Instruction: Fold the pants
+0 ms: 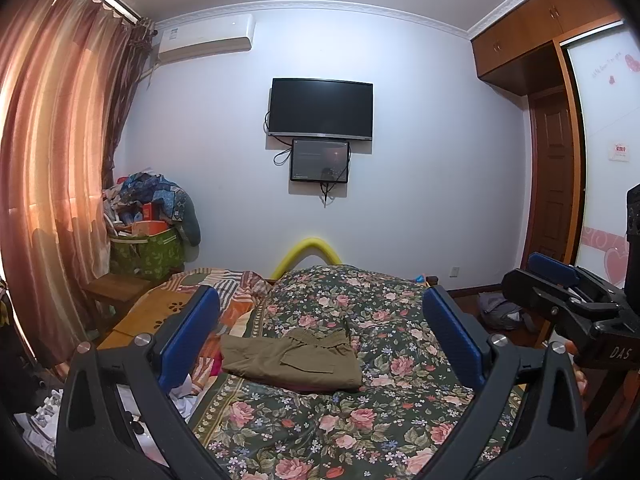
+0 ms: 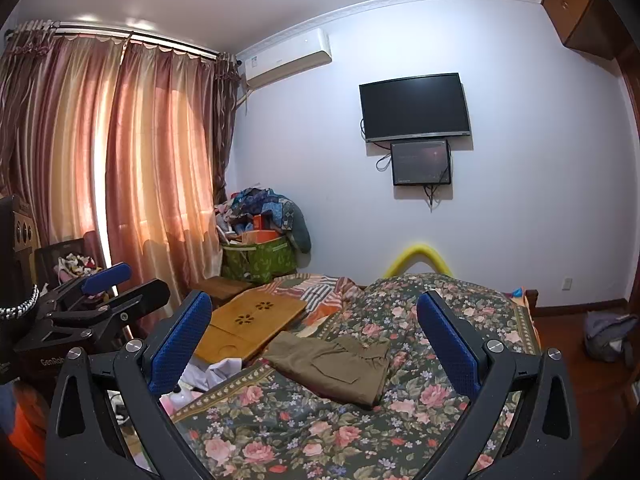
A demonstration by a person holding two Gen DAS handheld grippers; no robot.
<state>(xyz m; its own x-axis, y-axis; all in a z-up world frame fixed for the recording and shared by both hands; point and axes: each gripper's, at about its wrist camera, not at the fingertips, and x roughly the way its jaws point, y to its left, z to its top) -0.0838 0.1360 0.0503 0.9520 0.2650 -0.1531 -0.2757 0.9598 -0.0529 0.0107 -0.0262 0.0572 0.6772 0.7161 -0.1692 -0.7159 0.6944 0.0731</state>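
Note:
Olive-brown pants (image 1: 292,360) lie folded into a compact flat bundle on the floral bedspread (image 1: 360,420); they also show in the right wrist view (image 2: 336,364). My left gripper (image 1: 320,332) is open and empty, held above and short of the pants. My right gripper (image 2: 316,332) is open and empty too, at a similar height. The right gripper shows at the right edge of the left wrist view (image 1: 560,284). The left gripper shows at the left of the right wrist view (image 2: 116,284).
A wooden lap tray (image 2: 248,324) and striped bedding lie on the bed's left side. White cloth (image 2: 216,372) lies by the bed edge. A green bag piled with clothes (image 2: 260,256) stands in the corner by the curtain. A grey backpack (image 2: 608,336) sits on the floor at right.

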